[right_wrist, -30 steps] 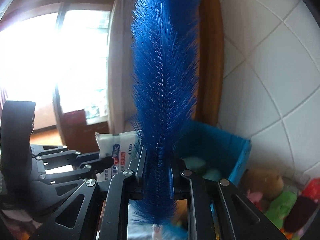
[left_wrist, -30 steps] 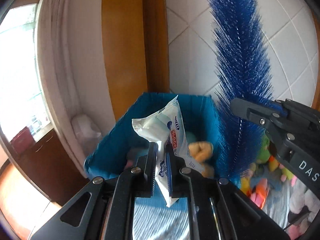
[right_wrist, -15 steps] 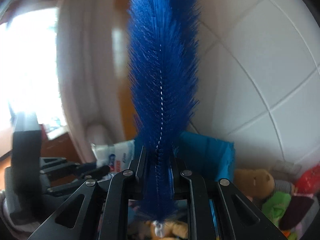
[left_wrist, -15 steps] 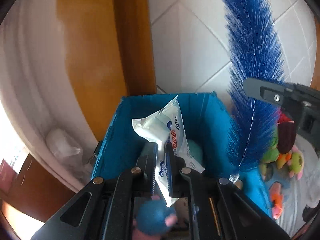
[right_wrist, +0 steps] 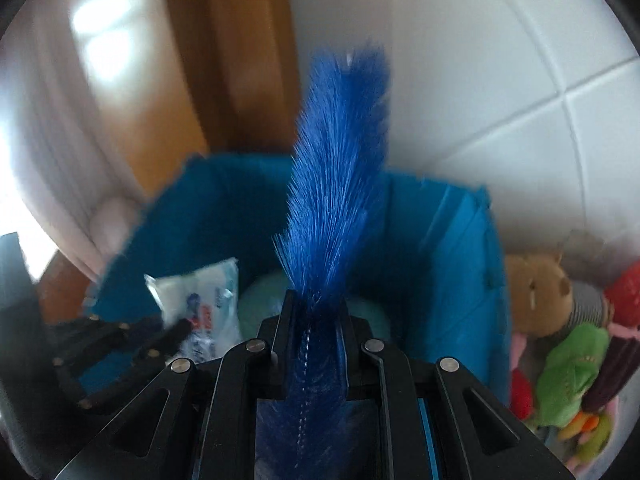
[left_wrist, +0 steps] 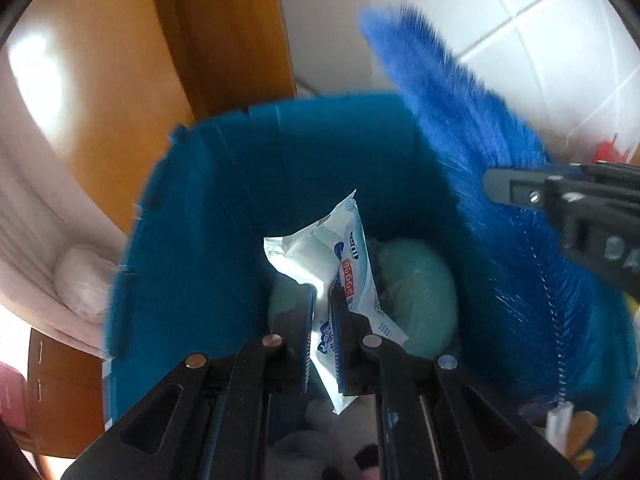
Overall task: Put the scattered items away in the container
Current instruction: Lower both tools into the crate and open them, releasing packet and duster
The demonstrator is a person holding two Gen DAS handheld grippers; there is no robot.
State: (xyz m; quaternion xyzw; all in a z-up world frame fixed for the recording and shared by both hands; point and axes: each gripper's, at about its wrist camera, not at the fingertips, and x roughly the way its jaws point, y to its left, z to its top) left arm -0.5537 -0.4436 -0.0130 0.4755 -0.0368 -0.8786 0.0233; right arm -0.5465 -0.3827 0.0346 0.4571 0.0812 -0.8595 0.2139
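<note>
Gripping a white wipes packet [left_wrist: 344, 280] between its two fingers, the left gripper [left_wrist: 322, 336] points down into the mouth of the blue bin [left_wrist: 192, 240]. The packet stands on edge in the clamp, its lower corner hanging below the fingertips and its upper corner rising past them toward the bin's far wall. It sits inside the bin's opening, above the contents rather than resting on them. Just beyond the packet, on the bin's floor, lies a pale green soft item [left_wrist: 420, 280], partly hidden by the packet's right edge.

To the right in the left wrist view, the right gripper [left_wrist: 560, 208] reaches in from the side, closed on a long blue bottle brush [left_wrist: 480, 168]. The brush slants across the bin's right wall, its twisted wire stem running down toward the lower right and its bristled tip rising above the rim against the white tiled wall [left_wrist: 540, 20].

From the right wrist view, the right gripper [right_wrist: 316, 320] has its fingers pressed against the brush's bristles [right_wrist: 336, 184], with the wire stem passing between them. The brush stands up along the gripper's axis, over the bin [right_wrist: 452, 264]. The packet [right_wrist: 208, 300] and the left gripper [right_wrist: 160, 336] show at lower left, within the bin's opening and beside the brush, not touching it.

Past the bin's right wall, a heap of plush toys [right_wrist: 560, 320] lies against the tiled wall, with a brown one uppermost. Behind the bin stand a wooden door frame [right_wrist: 232, 60] and a pale curtain [right_wrist: 60, 120].
</note>
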